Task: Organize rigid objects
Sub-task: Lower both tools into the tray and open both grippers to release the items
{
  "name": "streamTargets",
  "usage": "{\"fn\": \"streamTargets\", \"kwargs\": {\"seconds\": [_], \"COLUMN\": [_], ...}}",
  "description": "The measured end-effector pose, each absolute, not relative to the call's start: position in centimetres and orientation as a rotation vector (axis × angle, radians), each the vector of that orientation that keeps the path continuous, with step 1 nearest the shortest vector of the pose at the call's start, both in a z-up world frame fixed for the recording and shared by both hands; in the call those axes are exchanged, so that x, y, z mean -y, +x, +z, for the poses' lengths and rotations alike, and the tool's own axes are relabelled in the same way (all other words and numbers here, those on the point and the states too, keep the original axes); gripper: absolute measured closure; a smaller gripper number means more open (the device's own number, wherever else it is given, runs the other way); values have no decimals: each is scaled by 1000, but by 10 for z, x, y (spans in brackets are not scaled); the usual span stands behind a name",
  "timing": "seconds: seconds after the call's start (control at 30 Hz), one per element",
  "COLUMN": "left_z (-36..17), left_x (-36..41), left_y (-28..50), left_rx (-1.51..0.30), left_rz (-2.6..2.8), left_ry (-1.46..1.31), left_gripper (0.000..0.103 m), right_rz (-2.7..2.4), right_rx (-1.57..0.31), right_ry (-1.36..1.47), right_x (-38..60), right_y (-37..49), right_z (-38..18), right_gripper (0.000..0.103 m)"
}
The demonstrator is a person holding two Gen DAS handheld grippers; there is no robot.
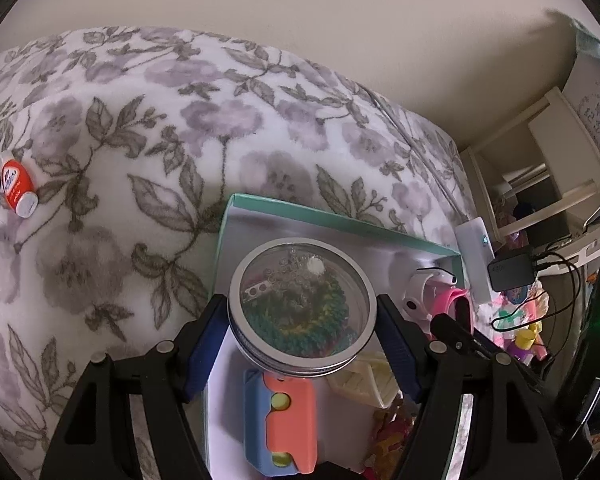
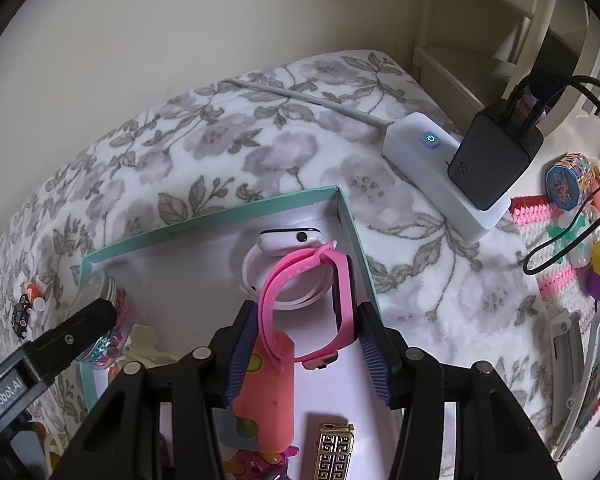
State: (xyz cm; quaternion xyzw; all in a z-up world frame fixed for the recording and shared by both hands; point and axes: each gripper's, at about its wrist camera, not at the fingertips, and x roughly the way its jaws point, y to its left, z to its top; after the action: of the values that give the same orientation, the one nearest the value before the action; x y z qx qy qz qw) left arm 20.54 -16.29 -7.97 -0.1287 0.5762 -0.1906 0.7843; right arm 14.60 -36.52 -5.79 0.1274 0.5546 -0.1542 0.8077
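While the left tongs (image 1: 302, 326) clamp a round clear-lidded metal jar of coloured beads (image 1: 302, 307), the right tongs (image 2: 306, 334) grip a pink rubber-strapped watch (image 2: 307, 307); both over the teal-rimmed white box (image 2: 204, 222) holding a white watch (image 2: 288, 240), on the floral bed blanket (image 1: 140, 140).

Floral blanket (image 1: 148, 128) against cream wall (image 1: 340, 8), white shelving (image 1: 548, 148) beside.

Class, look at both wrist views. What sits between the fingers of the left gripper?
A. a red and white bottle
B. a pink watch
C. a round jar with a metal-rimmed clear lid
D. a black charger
C: in the left wrist view the left gripper has its blue-padded fingers on either side of the round jar, above the teal box; the pink watch is between the right gripper fingers.
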Motion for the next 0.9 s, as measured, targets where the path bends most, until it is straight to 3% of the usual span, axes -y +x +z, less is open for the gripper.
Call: {"fn": "streamTargets", "kwargs": {"seconds": [0.23,0.37,0.63,0.73,0.9], "left_z": [-75,-63,-37,-25,-15], "left_x": [165,164,159,154,144], "left_y": [205,204,201,200,202], "left_rx": [-1253,-1229,-1153,-1109,-1051], "left_rz": [-404,-408,-360,-314,-247], "left_ry": [-245,-226,-156,-108,-58], "left_gripper": [28,27,24,15,9], "right_rz": [-338,-335,-318,-313,-316], "right_rx": [-1201,-1194,-1123,-1085,-1029], "right_ry": [240,222,224,224,208], "right_x": [364,362,356,355,352], "right_y": [147,148,146,145,142], "right_z": [-58,-55,-26,-13,5], "right_gripper": [48,34,33,26,19]}}
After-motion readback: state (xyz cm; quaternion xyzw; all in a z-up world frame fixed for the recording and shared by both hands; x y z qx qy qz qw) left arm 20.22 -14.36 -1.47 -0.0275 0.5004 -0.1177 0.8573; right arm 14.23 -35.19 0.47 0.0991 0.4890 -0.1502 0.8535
